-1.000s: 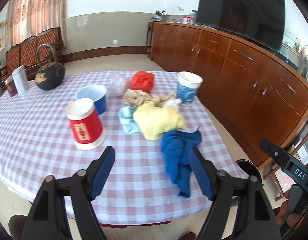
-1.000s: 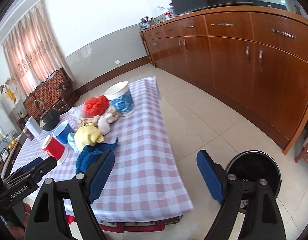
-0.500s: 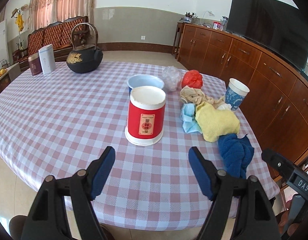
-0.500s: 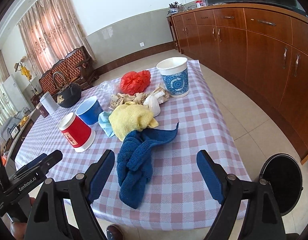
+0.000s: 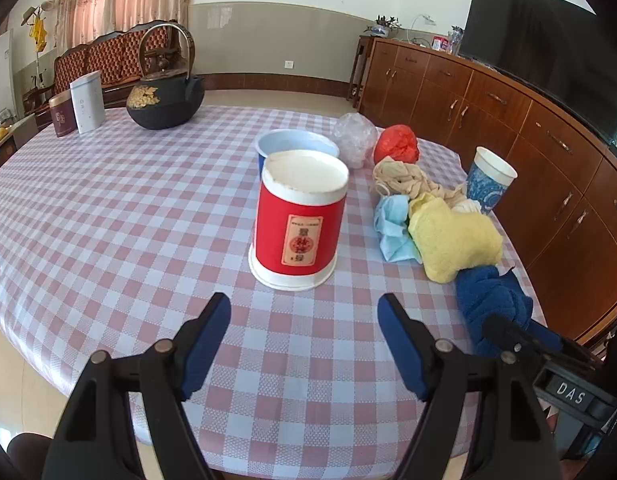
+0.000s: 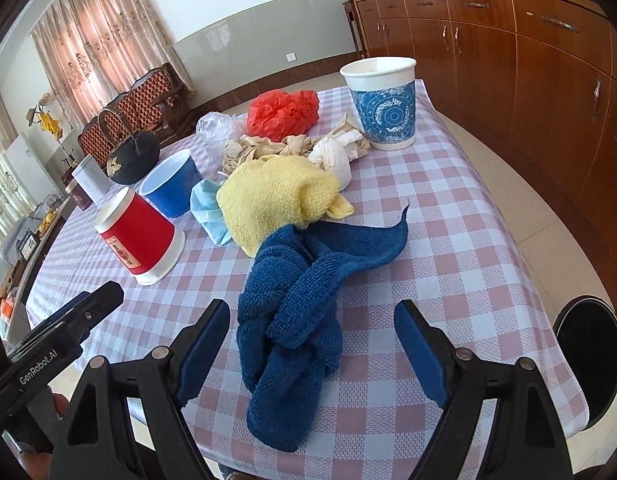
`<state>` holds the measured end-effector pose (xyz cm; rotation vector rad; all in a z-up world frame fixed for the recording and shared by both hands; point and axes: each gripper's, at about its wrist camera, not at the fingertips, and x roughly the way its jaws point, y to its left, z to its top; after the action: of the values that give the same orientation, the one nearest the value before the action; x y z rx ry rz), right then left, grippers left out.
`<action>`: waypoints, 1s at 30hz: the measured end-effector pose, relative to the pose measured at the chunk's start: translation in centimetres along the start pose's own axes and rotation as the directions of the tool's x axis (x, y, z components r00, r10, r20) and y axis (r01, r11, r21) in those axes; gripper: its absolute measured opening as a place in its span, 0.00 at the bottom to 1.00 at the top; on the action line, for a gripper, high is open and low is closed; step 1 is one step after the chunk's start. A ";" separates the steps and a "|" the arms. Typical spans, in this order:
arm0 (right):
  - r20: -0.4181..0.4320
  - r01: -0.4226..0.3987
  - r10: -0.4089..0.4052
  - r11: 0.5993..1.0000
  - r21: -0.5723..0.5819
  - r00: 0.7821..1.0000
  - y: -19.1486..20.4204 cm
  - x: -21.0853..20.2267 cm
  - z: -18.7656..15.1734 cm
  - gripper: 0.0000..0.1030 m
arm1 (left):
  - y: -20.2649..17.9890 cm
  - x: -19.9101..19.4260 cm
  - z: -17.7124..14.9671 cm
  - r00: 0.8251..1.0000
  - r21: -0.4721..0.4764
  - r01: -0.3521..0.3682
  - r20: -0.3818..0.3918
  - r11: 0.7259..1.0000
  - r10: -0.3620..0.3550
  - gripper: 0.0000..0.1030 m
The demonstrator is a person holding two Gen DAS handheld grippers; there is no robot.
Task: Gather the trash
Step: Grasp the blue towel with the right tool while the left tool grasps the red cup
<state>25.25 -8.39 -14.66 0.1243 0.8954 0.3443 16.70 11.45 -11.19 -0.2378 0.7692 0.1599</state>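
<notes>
Approach stage: left tool (image 5: 304, 320), spread and empty, faces the red cup (image 5: 298, 218) on the checked surface (image 5: 108, 216), while right tool (image 6: 312, 326), likewise spread, straddles the blue cloth (image 6: 296, 312); lower squarely before pinching.

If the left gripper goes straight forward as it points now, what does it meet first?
Most likely the red paper cup, upside down just ahead of the open left gripper. Only checked tablecloth lies between; depth is uncertain.
</notes>
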 end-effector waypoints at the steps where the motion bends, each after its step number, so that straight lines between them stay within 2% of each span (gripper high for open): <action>1: -0.003 -0.001 0.001 1.000 -0.005 1.000 0.1 0.2 0.0 0.83 | 0.0 0.1 0.0 1.000 0.002 -0.002 -0.002 1.000 0.002 0.75; 3: -0.003 0.004 -0.004 1.000 -0.012 1.000 0.1 0.5 -0.1 0.77 | 0.1 0.4 0.0 1.000 -0.001 -0.001 -0.005 1.000 0.001 0.75; 11: 0.007 -0.025 0.025 0.998 -0.054 1.000 0.5 0.9 0.1 0.39 | 0.1 1.5 0.4 1.000 -0.006 -0.001 -0.018 1.000 0.001 0.75; 30: 0.207 -0.024 0.031 0.999 -0.033 0.978 -1.1 -3.8 3.0 0.37 | -0.2 4.9 3.5 1.000 -0.020 -0.016 -0.001 1.000 0.016 0.75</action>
<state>25.71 -10.57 -10.25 0.1421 0.6823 0.3633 22.57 12.49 -12.19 -0.2509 0.7704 0.1823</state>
